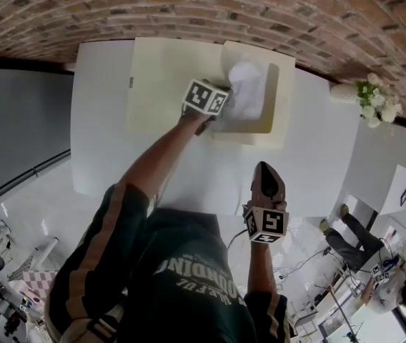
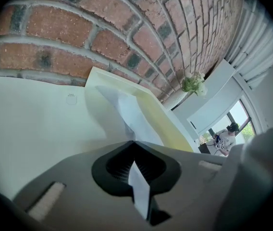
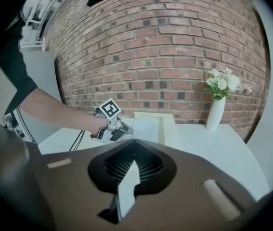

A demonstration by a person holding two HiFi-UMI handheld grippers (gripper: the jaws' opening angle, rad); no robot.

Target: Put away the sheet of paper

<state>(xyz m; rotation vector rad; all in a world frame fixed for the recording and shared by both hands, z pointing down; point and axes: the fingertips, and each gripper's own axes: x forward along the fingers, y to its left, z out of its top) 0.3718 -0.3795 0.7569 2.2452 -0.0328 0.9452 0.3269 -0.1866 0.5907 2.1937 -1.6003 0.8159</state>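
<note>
The white sheet of paper (image 1: 246,84) lies crumpled inside a shallow cream box (image 1: 280,113) at the far side of the white table (image 1: 103,134). My left gripper (image 1: 223,111) reaches to the box's near left side and is shut on the paper's edge. In the left gripper view the sheet (image 2: 127,110) rises from the closed tips of that gripper (image 2: 134,141) along the cream box wall (image 2: 163,117). My right gripper (image 1: 264,168) hovers shut and empty over the table's near edge. From the right gripper (image 3: 133,140) I see the left gripper (image 3: 113,127) at the paper (image 3: 146,128).
The box's flat cream lid (image 1: 161,77) lies open to the left of it. A white vase of flowers (image 3: 217,109) stands on the table's right end, by the brick wall (image 3: 165,47). A person (image 2: 228,136) sits far off near a window.
</note>
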